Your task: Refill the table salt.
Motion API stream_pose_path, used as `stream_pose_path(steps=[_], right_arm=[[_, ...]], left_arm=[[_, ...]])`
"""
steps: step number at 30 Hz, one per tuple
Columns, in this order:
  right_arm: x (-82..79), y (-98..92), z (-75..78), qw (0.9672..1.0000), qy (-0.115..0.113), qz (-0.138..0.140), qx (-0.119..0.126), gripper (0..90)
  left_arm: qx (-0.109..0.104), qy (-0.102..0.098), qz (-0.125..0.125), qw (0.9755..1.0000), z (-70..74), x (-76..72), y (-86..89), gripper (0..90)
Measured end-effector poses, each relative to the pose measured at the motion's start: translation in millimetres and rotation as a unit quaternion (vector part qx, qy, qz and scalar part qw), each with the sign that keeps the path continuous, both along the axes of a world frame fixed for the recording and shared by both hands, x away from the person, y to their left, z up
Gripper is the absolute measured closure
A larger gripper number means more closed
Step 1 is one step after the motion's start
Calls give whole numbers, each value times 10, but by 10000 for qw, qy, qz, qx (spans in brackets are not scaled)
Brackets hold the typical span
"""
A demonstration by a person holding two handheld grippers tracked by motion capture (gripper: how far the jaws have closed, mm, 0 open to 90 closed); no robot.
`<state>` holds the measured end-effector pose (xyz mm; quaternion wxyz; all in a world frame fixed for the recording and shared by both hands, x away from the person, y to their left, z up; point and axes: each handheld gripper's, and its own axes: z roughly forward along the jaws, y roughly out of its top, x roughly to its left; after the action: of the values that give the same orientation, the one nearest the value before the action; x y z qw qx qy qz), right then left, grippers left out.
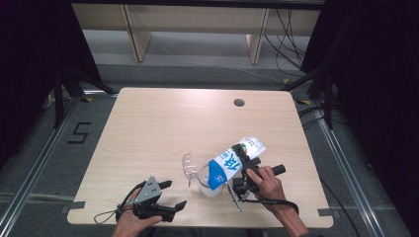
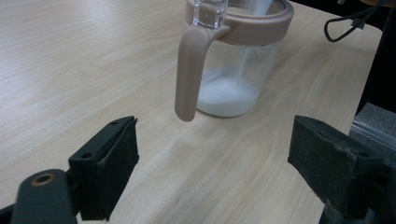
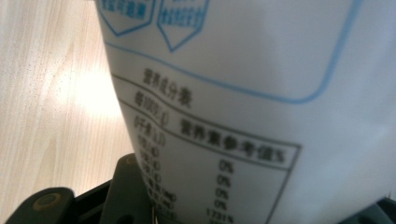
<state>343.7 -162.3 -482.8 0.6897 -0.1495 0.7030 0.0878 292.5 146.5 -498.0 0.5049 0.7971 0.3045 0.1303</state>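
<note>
A blue and white bag [image 1: 229,164] is tilted mouth-down over a clear jar [image 1: 209,186] near the table's front middle. My right gripper [image 1: 243,159] is shut on the bag, whose printed label [image 3: 233,140] lies between the jaws of my right gripper [image 3: 252,205]. The jar [image 2: 236,70] has a beige rim and handle [image 2: 188,74]. White powder [image 2: 227,97] lies in its bottom, and a thin stream falls into it. The jar's clear lid [image 1: 189,166] stands flipped open to the left. My left gripper [image 1: 174,193] rests at the front left, open and holding nothing, its jaws [image 2: 215,163] pointing at the jar.
The wooden table [image 1: 148,128] has a round cable hole [image 1: 239,102] at the back right. A black cable loop [image 2: 345,24] lies past the jar. Pale wooden furniture [image 1: 197,24] stands beyond the table, with dark curtains on both sides.
</note>
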Motion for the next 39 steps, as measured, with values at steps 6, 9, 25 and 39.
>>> stream_pose_path(steps=[6, 9, 25, 39], right_arm=[[3, -4, 13, 10000, -17, 27, -66, 556], [-6, 1, 47, 9996, -121, 38, -259, 558], [-21, -9, -20, 9998, 118, -118, 54, 570], [-14, 12, 44, 9993, -161, 61, -332, 581]], left_arm=[[-65, 68, 49, 9999, -3, -10, -8, 152], [-29, 11, -1, 10000, 0, -1, -1, 152], [-15, 5, -4, 10000, -1, 0, -1, 152], [-44, 60, 49, 10000, -6, -7, -5, 152]])
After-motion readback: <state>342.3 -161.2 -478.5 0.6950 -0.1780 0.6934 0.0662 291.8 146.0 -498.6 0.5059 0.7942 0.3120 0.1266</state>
